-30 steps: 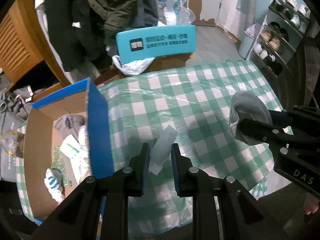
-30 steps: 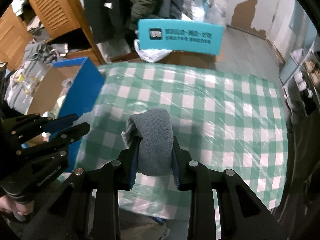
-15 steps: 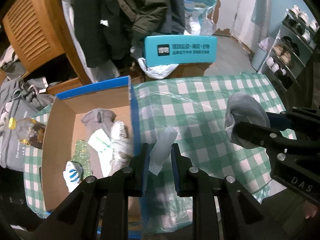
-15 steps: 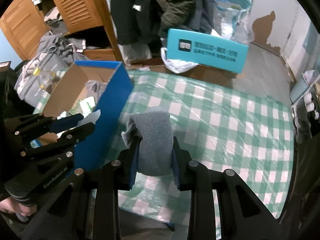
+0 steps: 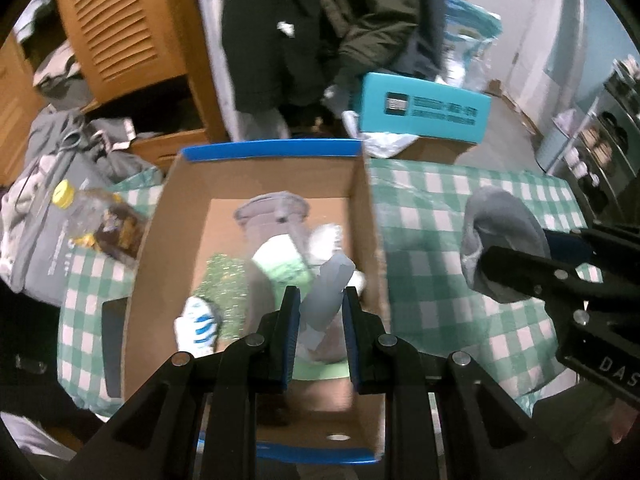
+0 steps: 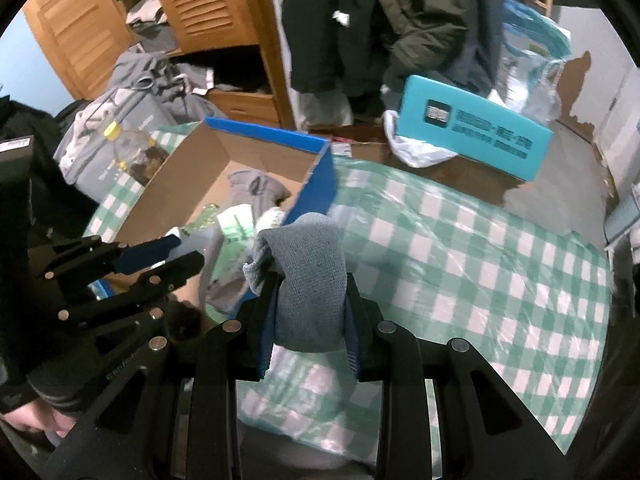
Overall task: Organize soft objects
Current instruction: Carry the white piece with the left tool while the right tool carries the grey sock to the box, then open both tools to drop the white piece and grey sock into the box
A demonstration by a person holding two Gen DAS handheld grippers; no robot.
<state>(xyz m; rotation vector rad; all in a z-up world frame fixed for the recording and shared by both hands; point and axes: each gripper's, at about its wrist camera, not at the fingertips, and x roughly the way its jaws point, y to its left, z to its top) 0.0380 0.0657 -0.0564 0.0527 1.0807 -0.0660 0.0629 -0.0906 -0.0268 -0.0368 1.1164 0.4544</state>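
In the left wrist view the left gripper point(image 5: 320, 308) sat at the bottom centre of the frame, its jaws clenched on a pale translucent soft packet point(image 5: 326, 294) held above the open cardboard box point(image 5: 168, 216) with blue rims. This view looked straight down into the box and showed a grey garment point(image 5: 272, 216), a white-and-green package point(image 5: 286, 262), a glittery green item point(image 5: 224, 280) and a blue-striped white sock point(image 5: 198, 326) lying inside. The right gripper point(image 5: 516, 258) appeared at the right edge, beside the box, over the green checked cloth of the surface point(image 5: 440, 248).

The right wrist view showed the right gripper point(image 6: 308, 300) at the lower centre, jaws grasping a folded grey sock point(image 6: 310, 276), with the box point(image 6: 320, 180) to the upper left. Only here was a bare hand point(image 6: 30, 426) visible, at the lower left behind the left gripper point(image 6: 176, 254). A teal carton point(image 6: 472, 132) lay beyond the surface point(image 6: 480, 264) in both views.
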